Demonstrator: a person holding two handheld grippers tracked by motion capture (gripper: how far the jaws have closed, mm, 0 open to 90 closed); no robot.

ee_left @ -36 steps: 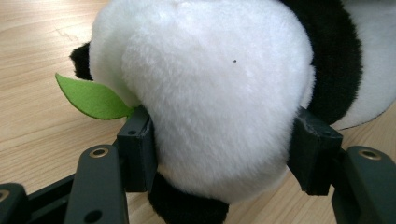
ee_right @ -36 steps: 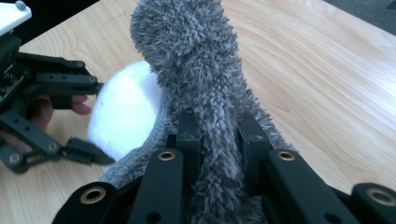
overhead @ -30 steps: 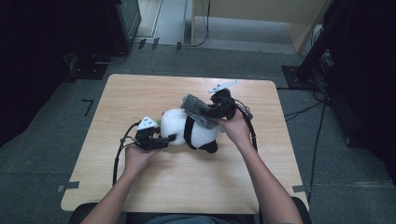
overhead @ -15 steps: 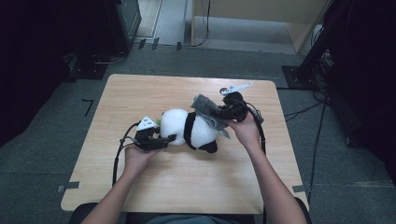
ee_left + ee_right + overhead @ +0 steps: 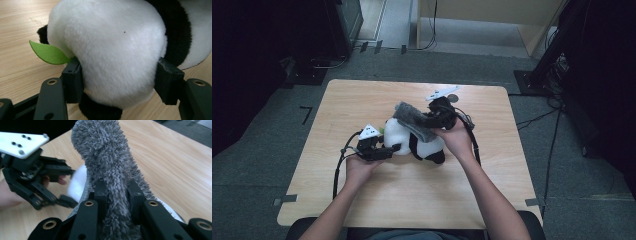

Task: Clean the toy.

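A black-and-white plush panda (image 5: 417, 142) lies on the wooden table (image 5: 362, 100) near its middle. My left gripper (image 5: 384, 150) is shut on the panda's white head (image 5: 112, 50), with a jaw pressed into each side. A green felt leaf (image 5: 48, 53) sticks out beside the left jaw. A grey fuzzy cloth (image 5: 412, 120) is draped over the panda's back. My right gripper (image 5: 432, 119) is shut on that cloth (image 5: 112, 170), which stands up in a bunch between its jaws. In the right gripper view the left gripper (image 5: 37, 182) shows at the left, next to the panda's white fur.
The table's edges are near a dark floor with cables (image 5: 542, 117) on the right. A black stand base (image 5: 532, 80) sits off the back right corner. Bare wood lies at the front (image 5: 412, 200) and at the back left of the table.
My right gripper has swung the grey cloth from the panda's right end leftward over its back. The left gripper has kept its hold on the head, and the panda has hardly shifted.
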